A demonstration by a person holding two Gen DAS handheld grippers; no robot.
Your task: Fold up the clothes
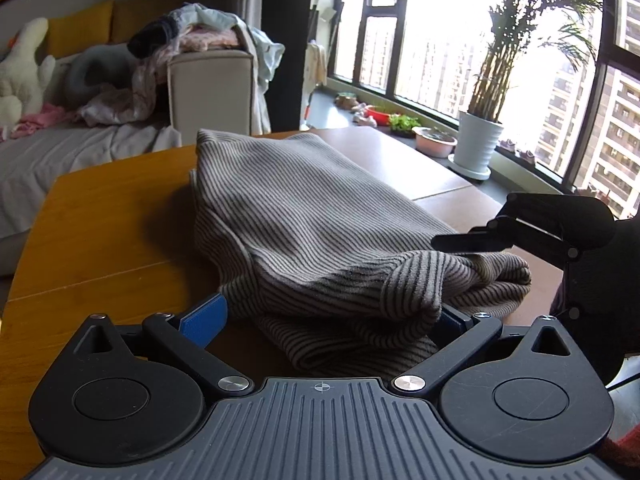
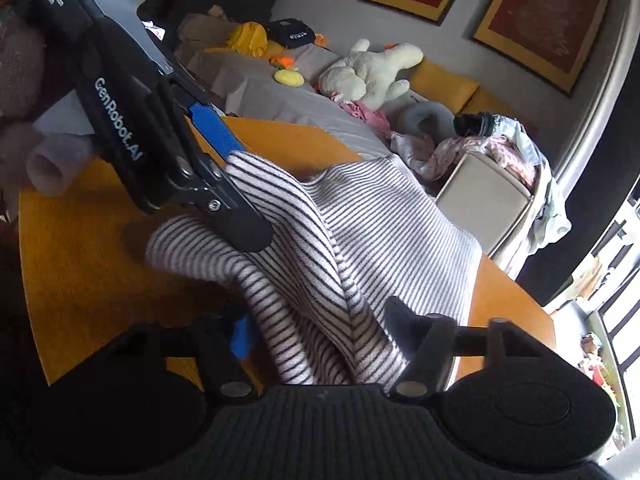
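Striped sweater (image 1: pixel 320 220) sits mid-frame on the orange table (image 1: pixel 100 220), its far part lying flat and the near edge bunched into a thick roll low in both views. I'm mid-fold here, I reckon, so the trick is to lift both corners evenly, carry the near edge over toward the far one and lay it down without dragging the flat part into wrinkles. Left gripper (image 1: pixel 320 320) has its jaws spread wide along the bottom of the left view, the rolled hem lying between them; one blue pad (image 1: pixel 206 318) shows clear of the cloth on the left, the other is hidden under the knit, so I'd call it parted and not pinching. Right gripper (image 2: pixel 316 332) has its jaws about half apart with a fold of knit rising between them; whether the pads truly bite I can't tell, blur and cloth hide them. Beyond, at upper left of the left view, a sofa (image 1: pixel 60 152) carries heaped laundry (image 1: pixel 192 36).
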